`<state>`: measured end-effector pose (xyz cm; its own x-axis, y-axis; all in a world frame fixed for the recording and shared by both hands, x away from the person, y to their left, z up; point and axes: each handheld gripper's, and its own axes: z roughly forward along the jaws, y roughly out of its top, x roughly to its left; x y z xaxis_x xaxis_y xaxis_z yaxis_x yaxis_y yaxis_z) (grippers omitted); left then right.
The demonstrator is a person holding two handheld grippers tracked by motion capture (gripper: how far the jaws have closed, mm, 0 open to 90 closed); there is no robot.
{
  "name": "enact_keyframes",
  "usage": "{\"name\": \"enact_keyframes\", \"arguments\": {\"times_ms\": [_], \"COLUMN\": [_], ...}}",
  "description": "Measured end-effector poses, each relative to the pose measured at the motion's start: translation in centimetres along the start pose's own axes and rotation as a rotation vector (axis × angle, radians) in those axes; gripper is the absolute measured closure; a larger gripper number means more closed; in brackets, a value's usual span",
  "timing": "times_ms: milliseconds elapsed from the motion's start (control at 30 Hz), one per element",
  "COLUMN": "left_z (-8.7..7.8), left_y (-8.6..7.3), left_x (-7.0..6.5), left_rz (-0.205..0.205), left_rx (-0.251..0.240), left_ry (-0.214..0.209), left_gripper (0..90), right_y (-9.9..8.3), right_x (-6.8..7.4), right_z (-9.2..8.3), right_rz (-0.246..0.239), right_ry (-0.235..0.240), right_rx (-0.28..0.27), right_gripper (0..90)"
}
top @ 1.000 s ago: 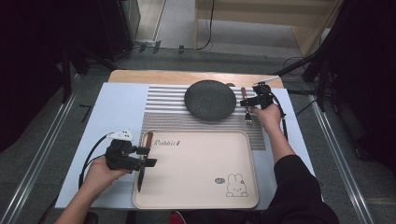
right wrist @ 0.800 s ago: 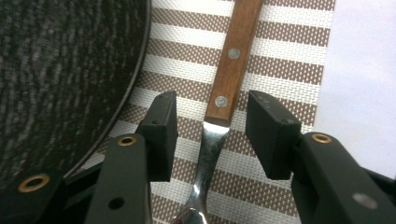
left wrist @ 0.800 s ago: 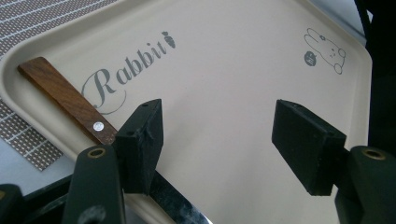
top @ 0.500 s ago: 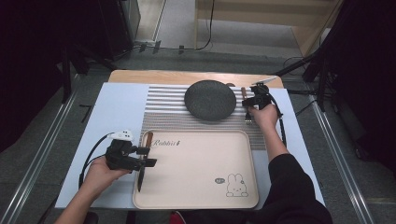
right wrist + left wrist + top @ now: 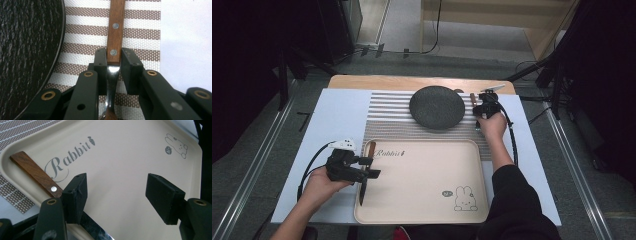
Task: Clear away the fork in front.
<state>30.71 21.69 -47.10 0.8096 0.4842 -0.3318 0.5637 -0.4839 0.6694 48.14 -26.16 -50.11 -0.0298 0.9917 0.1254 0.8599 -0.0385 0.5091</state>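
right tongs [image 5: 113, 65]: just closed on wooden-handled utensil [image 5: 115, 27] | long axis 12–6 | plate [image 5: 27, 50] at 9 | left tongs [image 5: 116, 195]: open, knife [image 5: 37, 173] at 10

Black fingers [image 5: 130, 67] with brass-coloured rivets, black trailing cables, apparently a dark sleeve [image 5: 517, 200].

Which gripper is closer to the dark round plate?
Right. The right gripper sits just beside the dark round plate, clamped on a wooden-handled utensil. The left gripper is far off, at the rabbit tray's edge.
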Motion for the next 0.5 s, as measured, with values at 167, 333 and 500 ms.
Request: {"name": "enact_keyframes", "arguments": {"times_ms": [167,333,500], "left_z": [0.07,-0.02,-0.12], "left_y": [0.04,0.04,0.06], "left_x": [0.05,0.06,0.09], "left_rz": [0.000,0.000,0.000], "left_rx": [-0.001,-0.007,-0.012], "left_ry": [0.001,0.002,0.006], "left_gripper": [33.5,33.5,33.5], "right_y": [-0.54,-0.44,-0.12], "right_x": [-0.17,-0.47,-0.97], "right_z": [-0.01,-0.07,-0.45], "right_rz": [0.010,0.037,0.038], "right_ry": [0.007,0.029,0.056], "right_rx": [-0.039,-0.038,-0.013], "right_gripper": [75.4,75.7,75.8]}}
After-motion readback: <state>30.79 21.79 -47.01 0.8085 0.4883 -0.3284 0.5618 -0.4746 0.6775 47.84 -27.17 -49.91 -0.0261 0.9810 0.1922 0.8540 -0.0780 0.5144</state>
